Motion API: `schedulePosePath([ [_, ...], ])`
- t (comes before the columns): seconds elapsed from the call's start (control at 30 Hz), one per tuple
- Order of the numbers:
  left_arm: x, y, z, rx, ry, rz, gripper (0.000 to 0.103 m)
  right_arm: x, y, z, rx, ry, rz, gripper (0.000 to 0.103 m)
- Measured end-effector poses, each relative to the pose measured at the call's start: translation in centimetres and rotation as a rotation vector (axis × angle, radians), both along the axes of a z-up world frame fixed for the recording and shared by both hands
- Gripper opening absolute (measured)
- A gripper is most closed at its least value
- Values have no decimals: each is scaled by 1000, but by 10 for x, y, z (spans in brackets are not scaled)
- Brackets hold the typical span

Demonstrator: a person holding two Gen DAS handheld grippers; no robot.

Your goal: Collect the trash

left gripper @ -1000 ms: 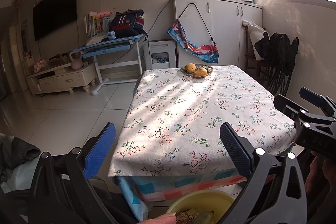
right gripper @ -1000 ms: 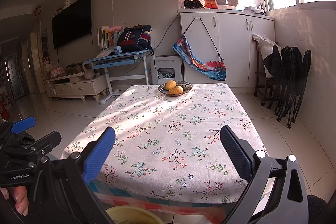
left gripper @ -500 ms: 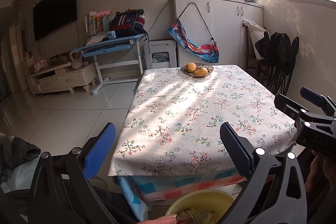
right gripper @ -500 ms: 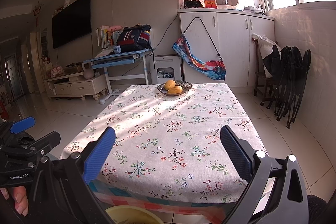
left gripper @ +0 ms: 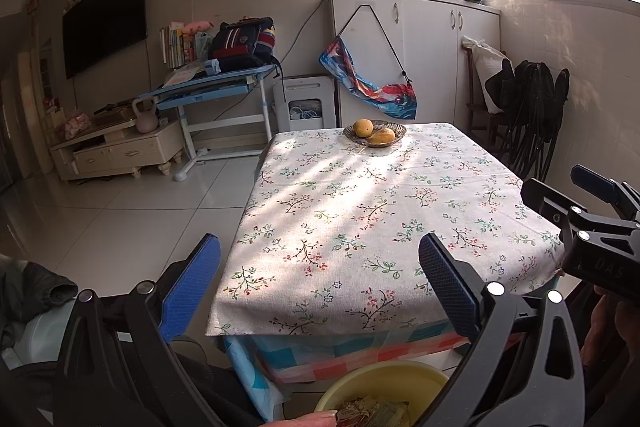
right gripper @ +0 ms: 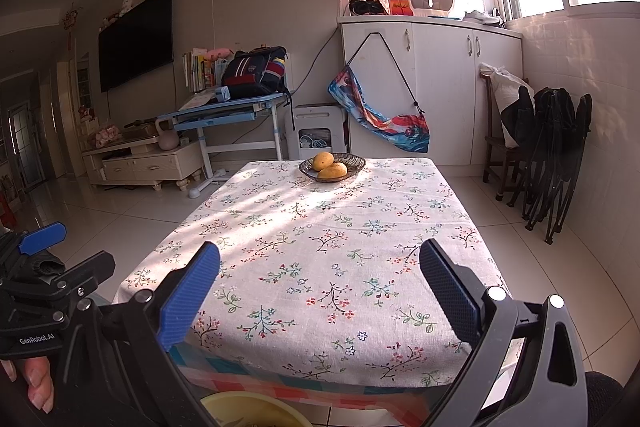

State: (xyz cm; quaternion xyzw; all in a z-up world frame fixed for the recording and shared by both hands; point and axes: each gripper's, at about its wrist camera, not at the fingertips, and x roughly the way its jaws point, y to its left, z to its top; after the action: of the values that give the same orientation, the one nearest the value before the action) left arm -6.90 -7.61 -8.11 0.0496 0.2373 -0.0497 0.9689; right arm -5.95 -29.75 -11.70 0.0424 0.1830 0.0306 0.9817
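It was a sunlit living room with pale floor tiles, a big dark TV (right gripper: 136, 37) on the left wall and white cabinets (right gripper: 430, 91) under the window at the back. A blue study desk (left gripper: 216, 87) stood against the far wall with a dark backpack (left gripper: 244, 45) on it, and some folded black chairs (right gripper: 554, 155) leaned on the right wall.

The table (left gripper: 376, 219) took up most of both views, covered in a floral tablecloth with sun stripes across it. At its far end sat a small dish (right gripper: 332, 167) with two yellow-orange fruits in it, and that was all that was on the cloth.

Down below the near edge of the table was a yellow basin (left gripper: 384, 383), and inside it you could make out some crumpled brownish trash (left gripper: 372, 413), partly cut off by the frame. A fingertip (left gripper: 316, 419) poked in at the bottom edge right beside it. In the right wrist view only a sliver of the basin's rim showed.

Both tools hung in front of the near table edge, above the basin. The left gripper (left gripper: 320, 283) had its blue pads spread wide apart with nothing between them. Same deal with the right gripper (right gripper: 320, 287), wide open and holding nothing. Each one showed up at the edge of the other's camera, and a hand (right gripper: 34, 377) was gripping the left one's handle.
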Motion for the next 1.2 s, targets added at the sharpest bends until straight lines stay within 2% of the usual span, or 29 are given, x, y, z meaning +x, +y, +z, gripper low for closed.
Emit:
schedulePosePath([
  [1.2, -1, -1, -1, 7, 1, 1, 96, 0, -7, -3, -1, 6, -1, 96],
])
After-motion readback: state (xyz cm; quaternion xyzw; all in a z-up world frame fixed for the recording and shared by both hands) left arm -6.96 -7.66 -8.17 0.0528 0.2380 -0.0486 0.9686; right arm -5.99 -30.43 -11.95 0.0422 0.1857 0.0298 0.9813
